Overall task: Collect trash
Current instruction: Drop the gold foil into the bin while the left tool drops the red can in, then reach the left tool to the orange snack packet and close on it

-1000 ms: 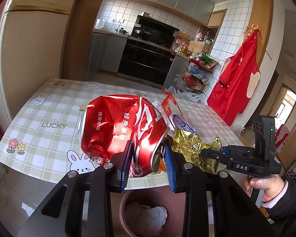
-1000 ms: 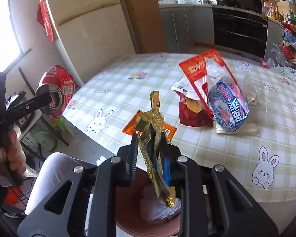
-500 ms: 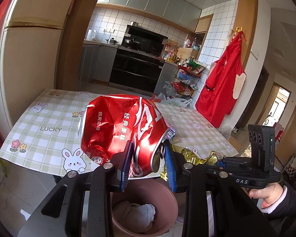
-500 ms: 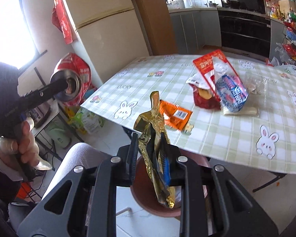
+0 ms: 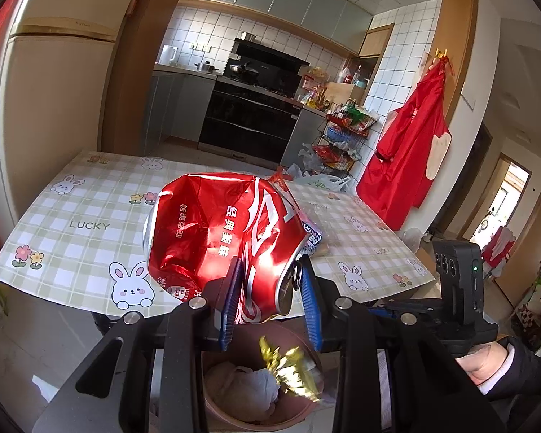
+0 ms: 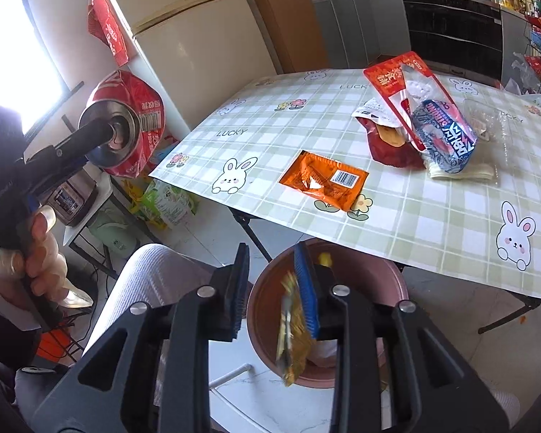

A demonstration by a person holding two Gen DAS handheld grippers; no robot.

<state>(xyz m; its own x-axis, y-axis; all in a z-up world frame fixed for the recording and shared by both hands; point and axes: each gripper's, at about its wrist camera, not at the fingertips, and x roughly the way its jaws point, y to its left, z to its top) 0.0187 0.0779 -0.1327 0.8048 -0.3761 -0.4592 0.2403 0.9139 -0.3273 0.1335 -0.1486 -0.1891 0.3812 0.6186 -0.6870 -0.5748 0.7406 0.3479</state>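
Now, can: your left tongs (image 5: 268,297) are clamped on the crushed red can (image 5: 220,238); its long axis runs across the left wrist view, the silver top end by the right pad, the dented body stretching left past the other pad. It hangs above the near rim of the bin (image 5: 231,418).
Left tongs: partly closed, both blue pads pressing the can near its top end.
Gold wrapper: the crumpled gold wrapper (image 6: 294,328) hangs lengthwise, top to bottom, over the bin's mouth, blurred; it lies against the right blue pad of your right tongs (image 6: 276,288) and clear of the left one. In the left wrist view it (image 5: 288,368) sits at the bin's mouth, above the white crumpled waste.
Right tongs: jaws opening, grip let go; the wrapper is between them but no longer pinched.
Bin: pink, round, on the floor just under the near edge of the surface (image 6: 432,216).
Left on the surface: an orange packet (image 6: 322,180) nearest the bin, flat; beyond it a heap of red and blue-and-white bags (image 6: 414,122).
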